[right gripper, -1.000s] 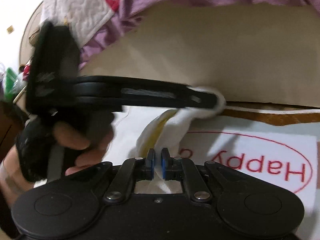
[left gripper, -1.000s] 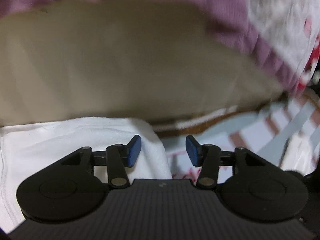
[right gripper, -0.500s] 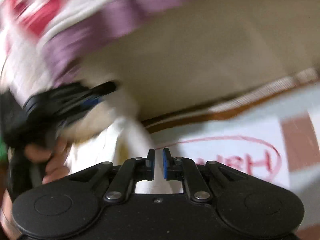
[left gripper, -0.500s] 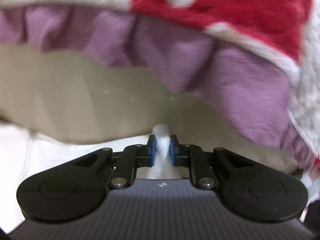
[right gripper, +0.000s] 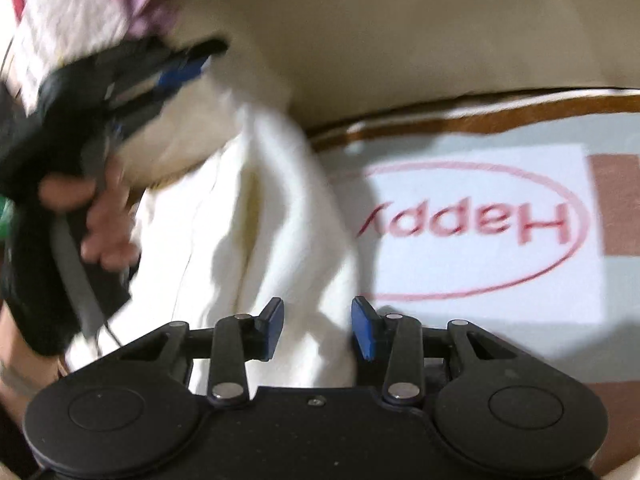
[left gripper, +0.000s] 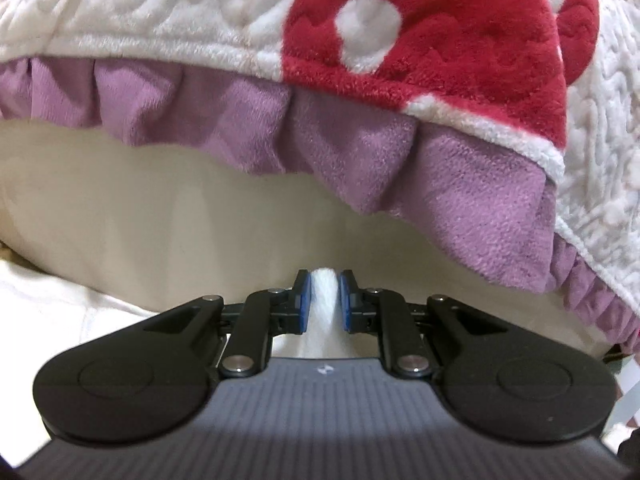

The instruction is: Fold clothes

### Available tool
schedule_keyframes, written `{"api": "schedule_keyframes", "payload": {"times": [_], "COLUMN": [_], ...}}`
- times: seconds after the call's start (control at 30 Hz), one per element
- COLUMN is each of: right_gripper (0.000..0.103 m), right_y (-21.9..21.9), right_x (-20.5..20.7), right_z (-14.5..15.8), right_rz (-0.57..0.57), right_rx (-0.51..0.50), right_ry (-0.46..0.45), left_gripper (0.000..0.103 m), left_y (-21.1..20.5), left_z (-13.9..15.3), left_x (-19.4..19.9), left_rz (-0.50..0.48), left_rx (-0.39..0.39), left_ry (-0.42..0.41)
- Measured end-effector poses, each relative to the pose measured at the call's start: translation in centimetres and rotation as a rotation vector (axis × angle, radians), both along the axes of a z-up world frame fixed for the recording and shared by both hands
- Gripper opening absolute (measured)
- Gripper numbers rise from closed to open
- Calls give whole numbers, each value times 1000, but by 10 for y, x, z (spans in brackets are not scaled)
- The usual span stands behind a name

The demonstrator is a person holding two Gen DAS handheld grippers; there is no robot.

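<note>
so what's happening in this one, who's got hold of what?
A person is folding a white garment on a sheet printed with "Happy", using two handheld claws. The left claw is shut on a bunched fold of the white cloth, facing a cream cushion under a white, red and purple blanket. The right claw is open, with cloth lying between its pads but not pinched. The right view is motion-blurred.

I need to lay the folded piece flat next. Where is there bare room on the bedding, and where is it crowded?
Free: the printed sheet right of the white garment, below the brown-striped edge. Crowded: the left, where the left tool pinches the garment under the purple-frilled blanket. The right tool is open.
</note>
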State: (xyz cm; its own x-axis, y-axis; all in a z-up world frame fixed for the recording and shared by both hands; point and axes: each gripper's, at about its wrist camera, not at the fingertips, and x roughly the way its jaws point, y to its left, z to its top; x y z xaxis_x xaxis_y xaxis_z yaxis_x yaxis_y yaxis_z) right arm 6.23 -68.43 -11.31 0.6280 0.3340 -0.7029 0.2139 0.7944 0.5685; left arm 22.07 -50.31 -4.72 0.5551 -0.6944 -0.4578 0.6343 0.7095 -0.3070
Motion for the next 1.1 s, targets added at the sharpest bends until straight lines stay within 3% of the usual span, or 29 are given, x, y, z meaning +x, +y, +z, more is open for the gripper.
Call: {"api": "schedule_keyframes", "payload": {"times": [0.03,0.1,0.17,0.33,0.4,0.47,0.53,0.6,0.67,0.7,0.77,0.87,0.93,1.0,1.1], "right_gripper": [7,8,7,6,5,5,0,0,0,9,14,59,59,59,59], "right_y": [8,20,10,-13,-11,-7,-1,-10,-21,-21,-19,-5,15,34,57], "right_x": [2,-3,-18,-15,-14,-12,-10,-16,-21,-23,-24,-19,-6,10,29], "right_z": [0,18,38,7,10,11,9,12,16,20,29,35,31,25,18], "right_rz": [22,39,-11,-73,-63,-49,-64,-111,-162,-184,-225,-214,-145,-68,-21], "right_rx": [-69,-237,-178,-150,-172,-203,-362,-373,-364,-339,-279,-187,-210,-292,-499], "right_ry": [19,-15,-77,62,73,89,162,150,127,85,-17,-142,-168,-172,-149], "left_gripper": [13,13,15,40,40,40,41,41,41,41,41,46,49,49,49], "left_y": [2,7,16,61,76,91,106,117,130,138,151,172,184,190,236], "left_z": [2,6,13,8,-7,-27,-48,-64,-73,-77,-74,-61,-55,-61,-54], "left_x": [2,7,10,-24,-41,-58,-72,-88,-101,-102,-105,-103,-98,-79,-57], "left_rz": [8,23,24,32,10,-1,17,48,69,72,82,137,192,272,333], "left_rx": [2,-5,-14,29,96,222,352,454,490,486,501,544,545,502,437], "left_ry": [-3,4,21,-2,20,54,82,106,129,137,131,87,79,126,148]}}
